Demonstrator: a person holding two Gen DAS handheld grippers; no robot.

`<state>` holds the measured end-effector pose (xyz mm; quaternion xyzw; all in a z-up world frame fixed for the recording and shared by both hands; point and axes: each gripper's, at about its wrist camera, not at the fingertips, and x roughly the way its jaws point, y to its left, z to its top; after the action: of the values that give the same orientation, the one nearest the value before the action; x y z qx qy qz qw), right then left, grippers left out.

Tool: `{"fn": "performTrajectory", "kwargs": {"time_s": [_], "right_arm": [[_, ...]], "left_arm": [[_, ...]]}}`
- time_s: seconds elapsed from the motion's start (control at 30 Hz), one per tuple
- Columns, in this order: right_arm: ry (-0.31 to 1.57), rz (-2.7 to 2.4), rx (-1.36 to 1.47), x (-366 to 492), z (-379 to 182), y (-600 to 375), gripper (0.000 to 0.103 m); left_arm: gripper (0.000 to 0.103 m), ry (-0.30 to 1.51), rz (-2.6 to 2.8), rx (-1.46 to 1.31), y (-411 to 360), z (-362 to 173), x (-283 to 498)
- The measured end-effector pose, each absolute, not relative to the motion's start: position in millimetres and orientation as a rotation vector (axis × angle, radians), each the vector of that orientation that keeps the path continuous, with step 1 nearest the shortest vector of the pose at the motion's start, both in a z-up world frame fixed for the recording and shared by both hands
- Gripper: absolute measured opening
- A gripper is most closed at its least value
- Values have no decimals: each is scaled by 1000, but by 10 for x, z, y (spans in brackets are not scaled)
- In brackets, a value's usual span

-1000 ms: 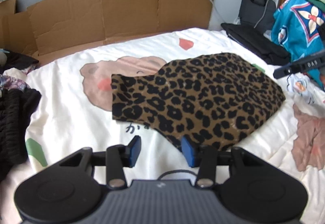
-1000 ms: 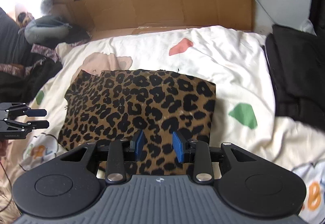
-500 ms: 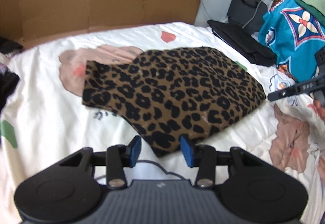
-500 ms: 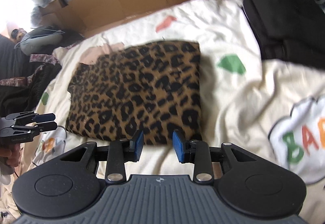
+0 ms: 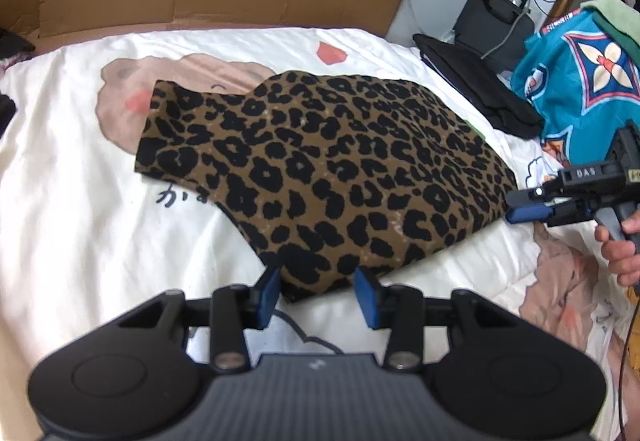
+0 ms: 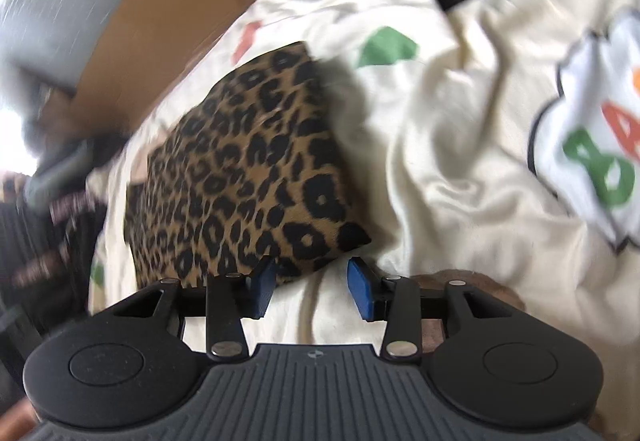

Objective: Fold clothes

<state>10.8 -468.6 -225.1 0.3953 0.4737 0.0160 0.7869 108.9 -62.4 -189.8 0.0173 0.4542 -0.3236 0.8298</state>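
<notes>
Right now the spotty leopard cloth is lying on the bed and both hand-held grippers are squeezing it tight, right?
Not quite. The leopard cloth does lie on the bed, but neither gripper is squeezing it. The left wrist view shows the left hand-held gripper open at the cloth's near edge, and the right wrist view shows the right hand-held gripper open too, holding nothing.

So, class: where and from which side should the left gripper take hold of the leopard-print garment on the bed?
Probably the near corner of the leopard-print garment, approached low from the front. That corner points at the open left gripper and sits slightly proud of the cream printed quilt.
</notes>
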Motion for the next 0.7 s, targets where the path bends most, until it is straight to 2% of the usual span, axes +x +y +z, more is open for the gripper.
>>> {"fn": "performTrajectory", "kwargs": {"time_s": [0.2,0.3,0.33,0.53,0.67,0.7], "right_arm": [[1018,-3,939,143,-2331,-4703,45],[1021,-10,959,162,-2352,-4689,17],[1022,-7,959,162,-2351,-4676,15],[1026,13,962,163,-2344,-4597,15],[1030,26,963,164,-2340,-4545,22],[1030,29,963,164,-2338,-4531,29]], "left_arm": [[44,974,-687,31,-632,-1919,1098],[44,985,-681,28,-618,-1945,1107],[44,990,-680,29,-616,-1958,1107],[44,992,-693,29,-635,-1994,1100],[44,995,-693,32,-646,-2021,1112],[44,995,-694,35,-654,-2029,1111]]}}
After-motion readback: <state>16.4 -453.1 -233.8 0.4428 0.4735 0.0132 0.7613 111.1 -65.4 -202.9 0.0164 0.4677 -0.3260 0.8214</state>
